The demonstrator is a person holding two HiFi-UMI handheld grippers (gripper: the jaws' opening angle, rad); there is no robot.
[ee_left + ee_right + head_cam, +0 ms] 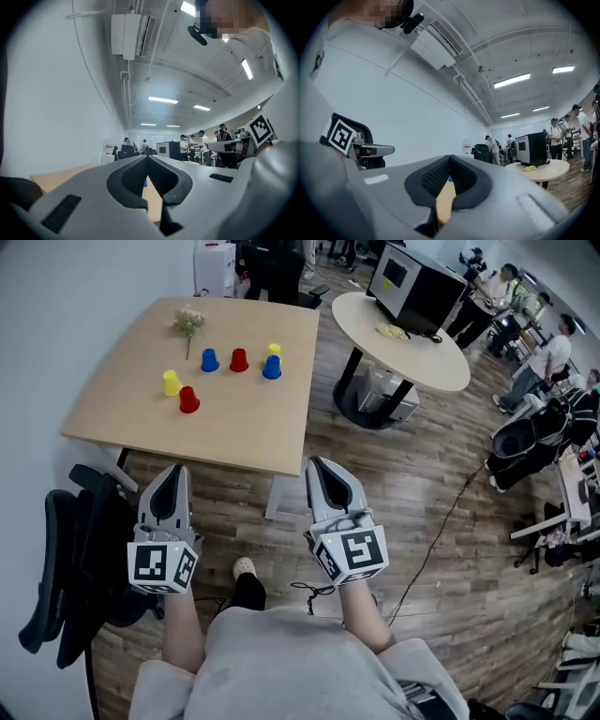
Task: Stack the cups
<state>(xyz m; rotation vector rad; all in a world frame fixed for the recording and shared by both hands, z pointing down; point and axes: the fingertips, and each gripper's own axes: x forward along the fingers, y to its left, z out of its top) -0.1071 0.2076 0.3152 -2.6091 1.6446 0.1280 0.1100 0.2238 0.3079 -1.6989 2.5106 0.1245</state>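
Tongs both clenched, empty: left tongs (pixel 174 472), right tongs (pixel 321 467) poised short of worktop (pixel 253 427), likely readying for scattered cups (pixel 238 360).

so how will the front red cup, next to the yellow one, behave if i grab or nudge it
The red cup looks small and plastic, so it is probably light and easy to lift. Its sides seem to taper, so a pinch might slip. On the smooth table, a nudge would likely slide it or tip it over.
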